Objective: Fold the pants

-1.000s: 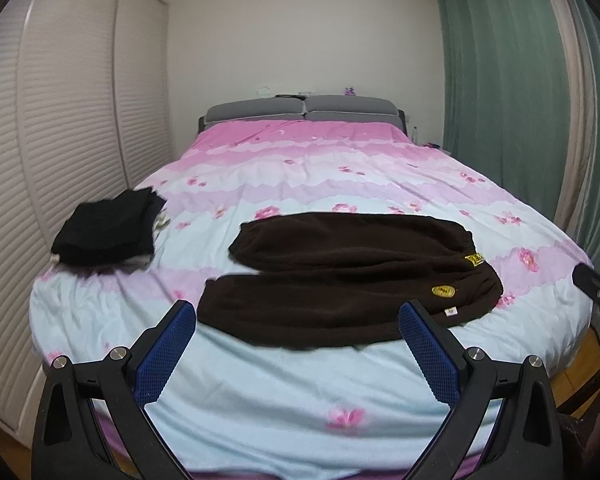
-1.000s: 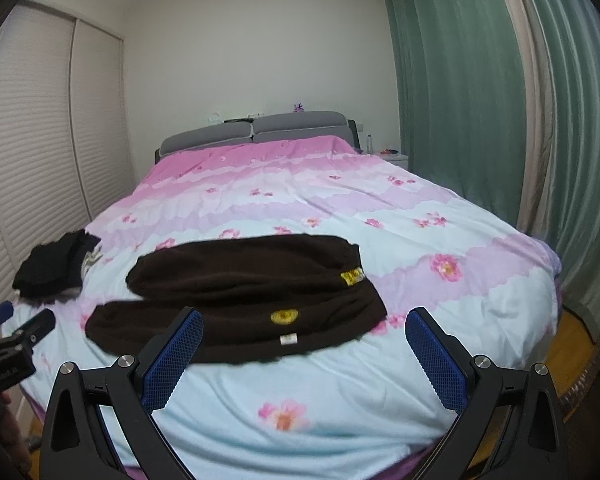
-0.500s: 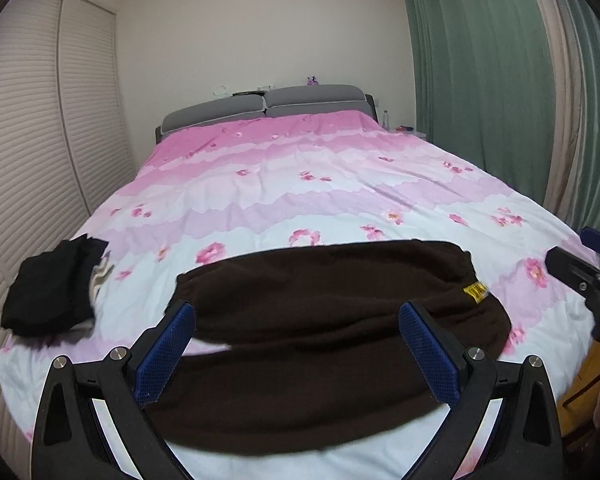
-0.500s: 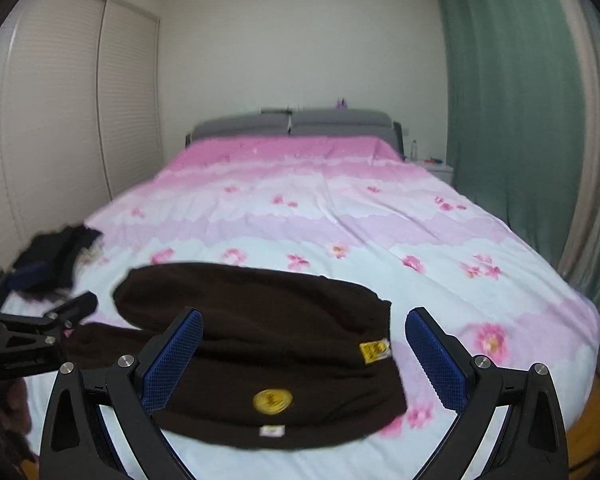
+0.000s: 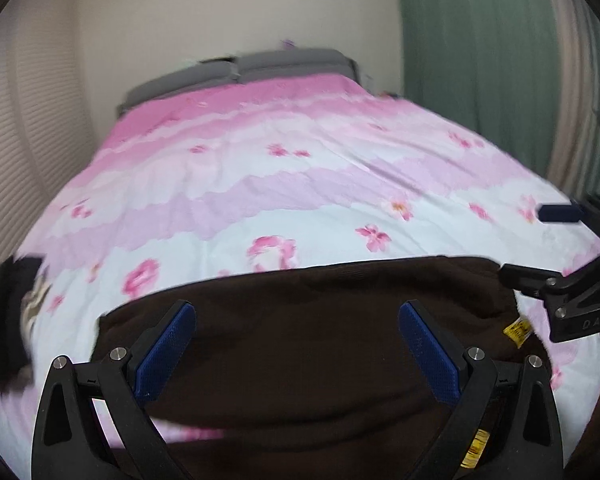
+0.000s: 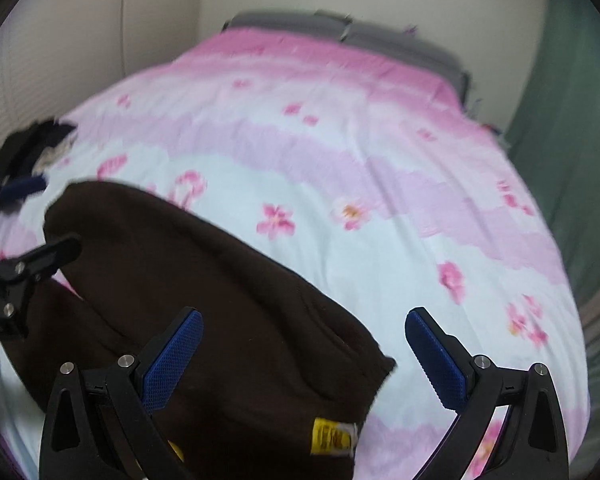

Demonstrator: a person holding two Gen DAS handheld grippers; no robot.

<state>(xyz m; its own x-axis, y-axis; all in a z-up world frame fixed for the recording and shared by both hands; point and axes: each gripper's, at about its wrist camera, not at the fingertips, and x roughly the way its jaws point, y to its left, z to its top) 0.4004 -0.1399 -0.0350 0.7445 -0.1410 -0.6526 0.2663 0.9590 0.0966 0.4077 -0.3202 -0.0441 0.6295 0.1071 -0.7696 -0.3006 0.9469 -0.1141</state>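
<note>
Dark brown fleece pants [image 5: 308,344] lie flat across the near part of the bed, waist with yellow labels [image 6: 334,438] toward the right. My left gripper [image 5: 298,316] hovers open just above the middle of the pants. My right gripper [image 6: 304,326] hovers open over the waist end, its left finger above the fabric and its right finger above the bedspread. Nothing is between either pair of fingers. The right gripper [image 5: 572,264] also shows at the right edge of the left wrist view, and the left gripper [image 6: 24,240] at the left edge of the right wrist view.
The bed carries a pink, white and pale blue flowered bedspread [image 5: 300,168] with a grey headboard [image 5: 240,68] at the far end. A black folded garment [image 5: 4,316] lies at the bed's left edge. Green curtains [image 5: 480,40] hang on the right, white louvred doors [image 5: 16,128] on the left.
Both grippers have come forward and down toward the bed, so the pants now fill the lower part of each view. The right gripper has tilted. Both have stayed open.
</note>
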